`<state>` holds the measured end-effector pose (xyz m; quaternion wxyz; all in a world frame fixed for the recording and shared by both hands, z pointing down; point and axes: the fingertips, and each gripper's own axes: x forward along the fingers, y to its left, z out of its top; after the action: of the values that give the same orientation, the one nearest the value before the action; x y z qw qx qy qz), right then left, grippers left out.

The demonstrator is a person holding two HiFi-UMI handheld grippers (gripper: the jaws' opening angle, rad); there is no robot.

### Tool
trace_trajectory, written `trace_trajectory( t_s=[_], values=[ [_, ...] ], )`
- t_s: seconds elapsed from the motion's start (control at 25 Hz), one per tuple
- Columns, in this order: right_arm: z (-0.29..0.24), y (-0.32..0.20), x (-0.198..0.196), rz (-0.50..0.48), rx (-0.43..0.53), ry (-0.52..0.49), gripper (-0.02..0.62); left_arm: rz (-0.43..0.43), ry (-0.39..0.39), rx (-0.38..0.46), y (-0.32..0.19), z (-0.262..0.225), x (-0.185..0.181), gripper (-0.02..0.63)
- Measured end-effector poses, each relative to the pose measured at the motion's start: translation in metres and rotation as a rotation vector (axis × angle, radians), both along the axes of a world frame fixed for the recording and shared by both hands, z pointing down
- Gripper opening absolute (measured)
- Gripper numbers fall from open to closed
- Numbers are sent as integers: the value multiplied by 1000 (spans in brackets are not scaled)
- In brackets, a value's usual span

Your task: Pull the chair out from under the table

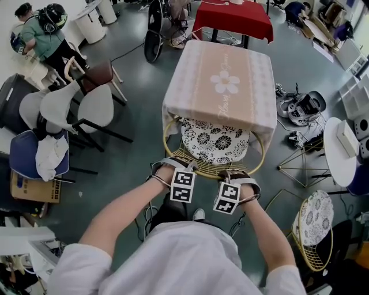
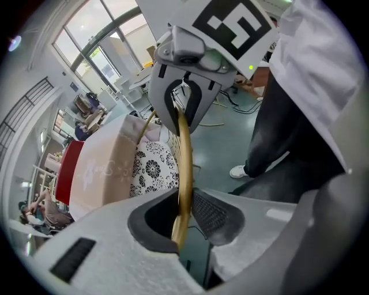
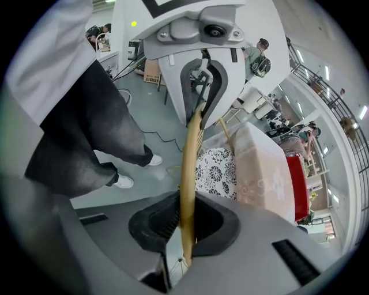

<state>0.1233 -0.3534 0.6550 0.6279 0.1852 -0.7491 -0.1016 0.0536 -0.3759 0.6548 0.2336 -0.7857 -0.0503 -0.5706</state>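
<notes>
A gold wire chair with a black-and-white flowered cushion (image 1: 214, 141) is tucked under the table (image 1: 222, 86), which wears a pink cloth with a white flower. Its curved back rim (image 1: 207, 169) faces me. My left gripper (image 1: 173, 166) grips the rim's left part and my right gripper (image 1: 236, 176) its right part. In the left gripper view the gold rim (image 2: 184, 161) runs between the pads of the left gripper (image 2: 183, 216), which press on it. The right gripper view shows the right gripper (image 3: 185, 222) shut the same way on the rim (image 3: 189, 161).
A second gold wire chair (image 1: 314, 227) stands at the right, beside a small white round table (image 1: 340, 152). White chairs (image 1: 81, 106) and a blue chair (image 1: 34, 152) crowd the left. Gear lies on the floor (image 1: 300, 106). A red-covered table (image 1: 233, 17) stands behind. My feet are close behind the chair.
</notes>
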Motion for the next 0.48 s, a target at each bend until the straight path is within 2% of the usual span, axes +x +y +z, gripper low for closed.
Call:
trace_trajectory(
  t_s=[0.28,0.48],
  values=[
    [0,1,0,-9,2,-9,29,50,-75,63,0,5,0,64],
    [1,1,0,-15,4,-17,28,38,-107,68,0,7,1,63]
  ],
)
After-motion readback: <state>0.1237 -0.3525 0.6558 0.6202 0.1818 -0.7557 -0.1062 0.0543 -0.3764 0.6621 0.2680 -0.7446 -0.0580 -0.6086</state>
